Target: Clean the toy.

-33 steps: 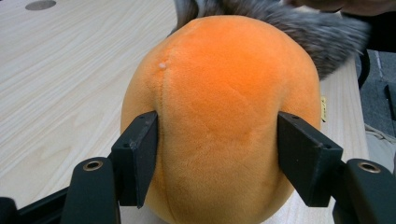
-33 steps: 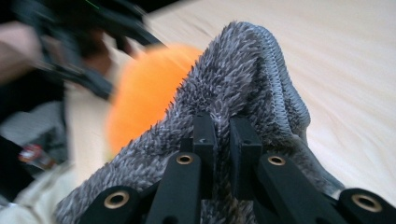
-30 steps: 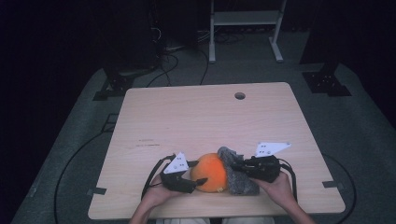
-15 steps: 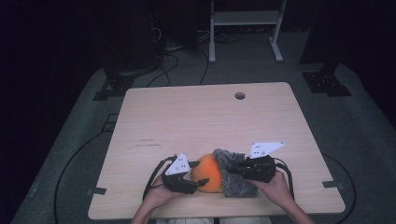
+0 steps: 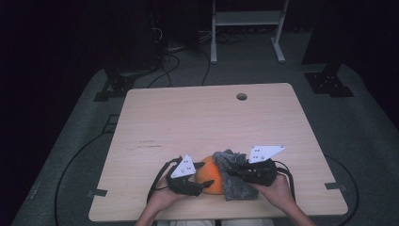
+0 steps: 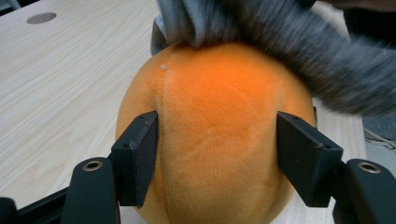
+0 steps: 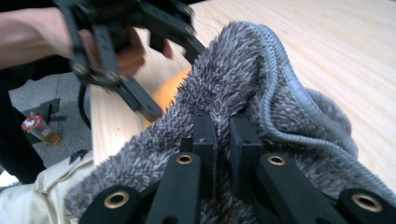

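Left claw [image 6: 217,158] clamps the orange plush ball [image 6: 219,135] at the worktop [image 5: 207,122] near edge, as before. Right claw [image 7: 223,140] stays pinched on the grey fluffy cloth [image 7: 243,84], now draped slightly further over the ball's right side.

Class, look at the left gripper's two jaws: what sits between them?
The orange plush ball sits between the left gripper's jaws, which press its sides, as the left gripper view shows; a grey fuzzy cloth drapes over its far end.

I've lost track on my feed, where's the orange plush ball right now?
In the high view the orange plush ball sits near the table's front edge, clamped in the left gripper, with the grey fuzzy cloth draped against its right side.
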### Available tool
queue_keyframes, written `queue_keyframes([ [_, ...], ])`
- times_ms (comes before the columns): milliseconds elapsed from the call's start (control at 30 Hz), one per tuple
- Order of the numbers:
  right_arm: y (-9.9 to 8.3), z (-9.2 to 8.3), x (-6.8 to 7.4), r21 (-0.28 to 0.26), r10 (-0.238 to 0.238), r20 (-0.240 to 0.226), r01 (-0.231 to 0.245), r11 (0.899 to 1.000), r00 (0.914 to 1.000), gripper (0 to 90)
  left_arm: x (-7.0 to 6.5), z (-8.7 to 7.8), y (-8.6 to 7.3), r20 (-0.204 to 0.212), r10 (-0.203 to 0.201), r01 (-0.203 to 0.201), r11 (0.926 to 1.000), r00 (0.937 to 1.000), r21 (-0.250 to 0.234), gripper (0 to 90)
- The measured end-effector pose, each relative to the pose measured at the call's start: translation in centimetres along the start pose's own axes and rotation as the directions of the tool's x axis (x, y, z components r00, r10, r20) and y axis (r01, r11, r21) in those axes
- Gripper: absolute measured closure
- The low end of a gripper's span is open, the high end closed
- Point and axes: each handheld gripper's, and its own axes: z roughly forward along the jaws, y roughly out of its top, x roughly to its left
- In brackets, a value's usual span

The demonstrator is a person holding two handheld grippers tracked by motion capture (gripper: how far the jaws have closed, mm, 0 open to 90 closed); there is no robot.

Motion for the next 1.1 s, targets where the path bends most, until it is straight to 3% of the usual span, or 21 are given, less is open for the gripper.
queue_keyframes([
  [67, -0.4, -0.1, -0.4, -0.007, 0.023, -0.001, -0.023, 1.000, 0.9997, 82.4, -0.1, 0.1, 0.2, 0.004, 0.003, -0.002, 0.9999, 1.0000, -0.013, 33.2],
  [133, -0.8, -1.1, -0.8, 0.019, 0.035, 0.058, -0.036, 0.999, 0.9977, 82.4, -0.3, 0.2, 0.5, -0.002, 0.010, -0.010, 0.9999, 0.9999, -0.010, 33.6],
  [200, -0.8, -1.5, -0.7, 0.010, 0.044, 0.067, -0.045, 0.999, 0.9968, 82.4, -0.4, 0.3, 0.6, -0.009, 0.018, -0.018, 0.9998, 0.9998, -0.009, 33.9],
  [233, -0.6, -1.8, -0.5, -0.018, 0.049, 0.056, -0.048, 0.999, 0.9972, 82.4, -0.4, 0.4, 0.6, -0.010, 0.018, -0.018, 0.9998, 0.9998, -0.010, 34.1],
  [267, 0.0, -1.8, 0.1, -0.043, 0.021, 0.037, -0.019, 0.999, 0.9991, 82.4, -0.5, 0.4, 0.7, -0.010, 0.020, -0.020, 0.9997, 0.9998, -0.012, 34.3],
  [300, 0.0, -1.8, 0.1, -0.043, 0.021, 0.037, -0.019, 0.999, 0.9991, 82.4, -0.5, 0.4, 0.7, -0.011, 0.027, -0.027, 0.9996, 0.9996, -0.008, 34.3],
  [333, 0.6, -1.1, 0.8, -0.028, -0.017, 0.037, 0.018, 0.999, 0.9992, 82.4, -0.6, 0.4, 0.8, -0.014, 0.031, -0.031, 0.9995, 0.9994, -0.003, 34.4],
  [467, 0.1, -0.5, 0.2, 0.005, -0.019, 0.042, 0.019, 1.000, 0.9989, 82.4, -0.6, 0.4, 0.8, -0.010, 0.022, -0.022, 0.9997, 0.9997, -0.012, 34.5],
  [500, -0.3, -0.8, -0.3, 0.012, 0.002, 0.059, -0.003, 1.000, 0.9983, 82.4, -0.6, 0.4, 0.8, -0.010, 0.021, -0.021, 0.9997, 0.9997, -0.014, 34.5],
  [533, -0.5, -1.4, -0.7, 0.031, 0.009, 0.108, -0.013, 0.999, 0.9941, 82.4, -0.6, 0.5, 0.9, -0.008, 0.025, -0.025, 0.9995, 0.9996, -0.016, 34.7],
  [633, -0.4, -2.2, -0.7, -0.013, 0.033, 0.104, -0.032, 0.999, 0.9940, 82.4, -0.9, 0.8, 1.1, -0.005, 0.043, -0.043, 0.9989, 0.9991, -0.020, 34.7],
  [700, 0.0, -2.3, -0.3, -0.063, 0.029, 0.060, -0.026, 0.998, 0.9977, 82.4, -1.1, 0.9, 1.3, 0.000, 0.056, -0.056, 0.9979, 0.9984, -0.032, 34.2],
  [767, 0.1, -1.7, -0.3, -0.026, 0.015, 0.066, -0.013, 1.000, 0.9977, 82.4, -0.9, 0.7, 1.5, 0.014, 0.033, -0.033, 0.9977, 0.9993, -0.059, 29.1],
  [800, -0.1, -1.3, -0.4, -0.009, 0.015, 0.067, -0.015, 1.000, 0.9976, 82.3, -0.6, 0.5, 1.5, 0.028, -0.002, 0.004, 0.9966, 0.9996, -0.082, 25.1],
  [833, -0.9, -1.2, -0.9, -0.022, 0.051, 0.030, -0.051, 0.998, 0.9982, 82.2, 0.1, 0.0, 1.4, 0.027, -0.074, 0.077, 0.9900, 0.9969, -0.119, 16.8],
  [900, -1.7, -1.4, -1.1, -0.035, 0.080, 0.014, -0.080, 0.996, 0.9967, 82.3, 0.7, 0.3, 1.1, 0.019, -0.118, 0.119, 0.9901, 0.9929, -0.075, 10.6],
  [933, -2.1, -1.5, -1.2, -0.038, 0.091, 0.011, -0.090, 0.995, 0.9958, 82.3, 0.7, 0.3, 1.1, 0.019, -0.118, 0.119, 0.9901, 0.9929, -0.075, 9.2],
  [1000, -2.3, -1.6, -1.3, -0.041, 0.099, 0.008, -0.098, 0.994, 0.9951, 82.3, 1.0, 0.9, 0.6, 0.073, -0.159, 0.161, 0.9867, 0.9847, -0.025, 11.4],
  [1033, -2.5, -1.8, -1.3, -0.038, 0.102, 0.007, -0.102, 0.994, 0.9947, 82.2, 0.9, 1.0, 0.5, 0.088, -0.155, 0.158, 0.9871, 0.9839, -0.025, 19.7],
  [1067, -2.9, -2.0, -1.5, -0.031, 0.108, 0.014, -0.107, 0.994, 0.9941, 82.3, 0.6, 1.1, 0.6, 0.078, -0.131, 0.134, 0.9901, 0.9883, -0.041, 29.2],
  [1100, -2.9, -2.0, -1.5, -0.031, 0.108, 0.014, -0.107, 0.994, 0.9941, 82.3, 0.6, 1.1, 0.6, 0.078, -0.131, 0.134, 0.9901, 0.9883, -0.041, 31.6],
])
